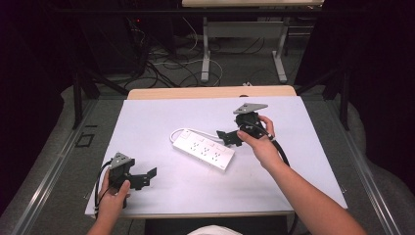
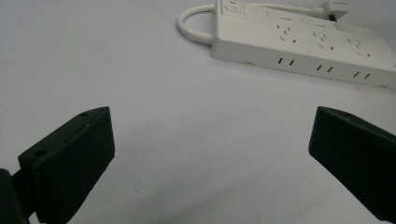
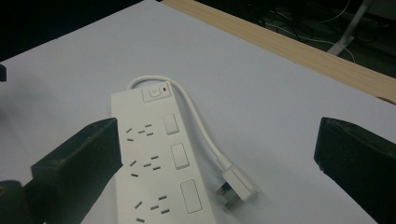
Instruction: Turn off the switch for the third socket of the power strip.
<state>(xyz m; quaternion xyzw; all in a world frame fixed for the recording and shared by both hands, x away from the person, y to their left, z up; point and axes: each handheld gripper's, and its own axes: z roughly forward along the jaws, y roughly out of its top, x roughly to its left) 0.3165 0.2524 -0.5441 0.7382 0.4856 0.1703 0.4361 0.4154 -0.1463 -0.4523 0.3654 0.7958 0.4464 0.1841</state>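
a white power strip (image 1: 203,149) lies flat near the middle of the counter (image 1: 161,115), on its pale sheet, running from about 10 o'clock to 4 o'clock in the high view. its white cable (image 3: 198,121) leaves the switch end, loops round and runs along one long side to a white plug (image 3: 236,186) that lies on the sheet just beside the strip. in the right gripper view the strip shows a round switch (image 3: 154,92) with a small red mark next to it, rows of sockets and three rocker switches.

the right tongs (image 1: 229,137) hang over the strip's 2 o'clock side, held by the right hand (image 1: 259,142); the jaws stand wide apart, pinching nothing, with the strip and plug between them in their own view.

the left tongs (image 1: 145,178) sit at about 7 o'clock near the counter's front edge, well apart from the strip, in the left hand (image 1: 113,196). their jaws are also spread, with bare sheet between them.
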